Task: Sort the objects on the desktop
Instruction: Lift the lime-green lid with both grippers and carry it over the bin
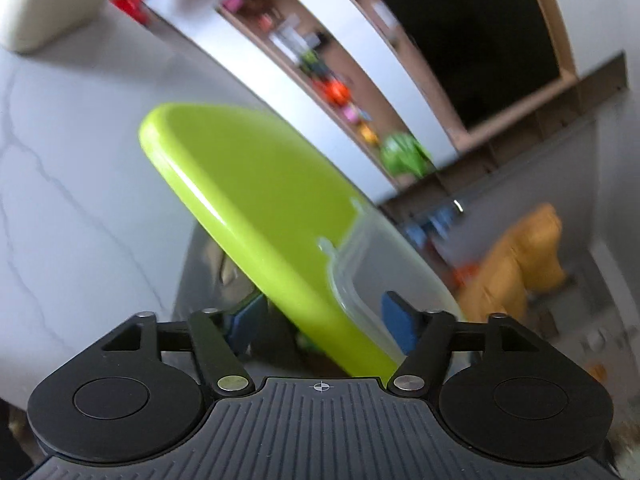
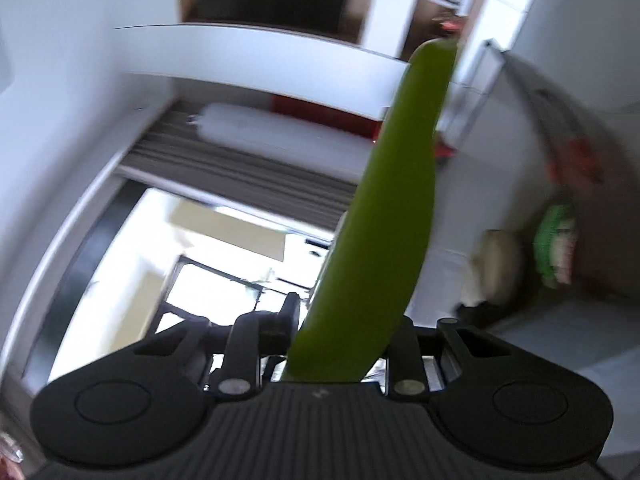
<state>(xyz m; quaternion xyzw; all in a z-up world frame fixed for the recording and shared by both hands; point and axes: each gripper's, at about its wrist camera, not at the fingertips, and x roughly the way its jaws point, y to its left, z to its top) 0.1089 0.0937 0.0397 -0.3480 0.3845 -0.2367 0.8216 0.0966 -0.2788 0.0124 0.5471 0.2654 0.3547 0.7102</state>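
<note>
Left gripper (image 1: 320, 316) clamps the lidded food container (image 1: 280, 220), tilting toward eleven o'clock; right gripper (image 2: 340, 332) pinches its green lid (image 2: 384, 220) edge-on, probably steadying the carry

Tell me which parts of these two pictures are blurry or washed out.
Left wrist view: shelves smeared, green lid and tongs fairly sharp, light glare along the lid's edge. Right wrist view: background streaked, window blown out white, lid seen edge-on, soft.

- Left gripper (image 1: 324, 320) clamps a tilted green-lidded container (image 1: 256, 216).
- Beyond the container: marble table (image 1: 72, 184).
- Far past it, a white box (image 1: 48, 4).
</note>
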